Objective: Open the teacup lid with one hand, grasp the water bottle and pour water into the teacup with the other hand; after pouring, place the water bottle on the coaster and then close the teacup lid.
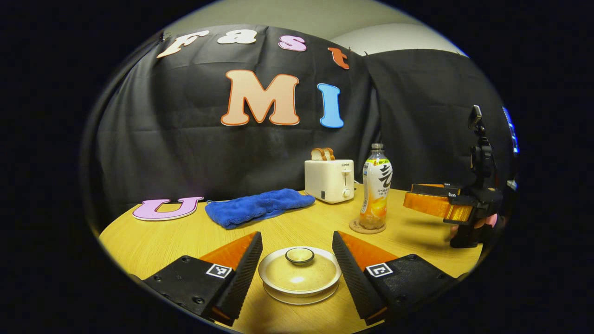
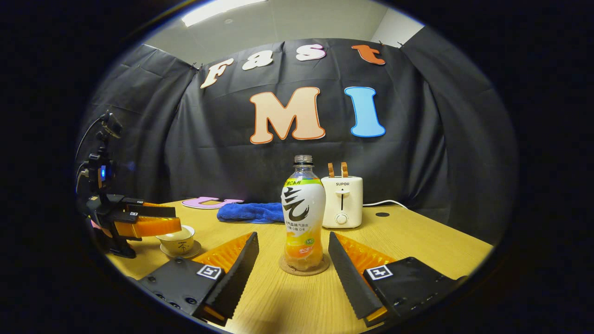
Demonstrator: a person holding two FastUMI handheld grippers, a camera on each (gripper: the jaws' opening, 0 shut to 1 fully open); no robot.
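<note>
Both jaws wide open, nothing gripped: left gripper (image 1: 297,264) straddles the lidded teacup (image 1: 299,273) for the lid lift, right gripper (image 2: 292,264) brackets the water bottle (image 2: 303,218) standing on its coaster (image 2: 304,270)

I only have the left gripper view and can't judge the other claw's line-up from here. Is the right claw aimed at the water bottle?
Observer: Yes. In the right gripper view the water bottle stands centred between the right claw's open fingers, and neither finger touches it.
Operator: Anything on the far side of the toaster that I should keep away from?
Observer: A white cord runs from the toaster along the table's back edge, away from the bottle.
</note>
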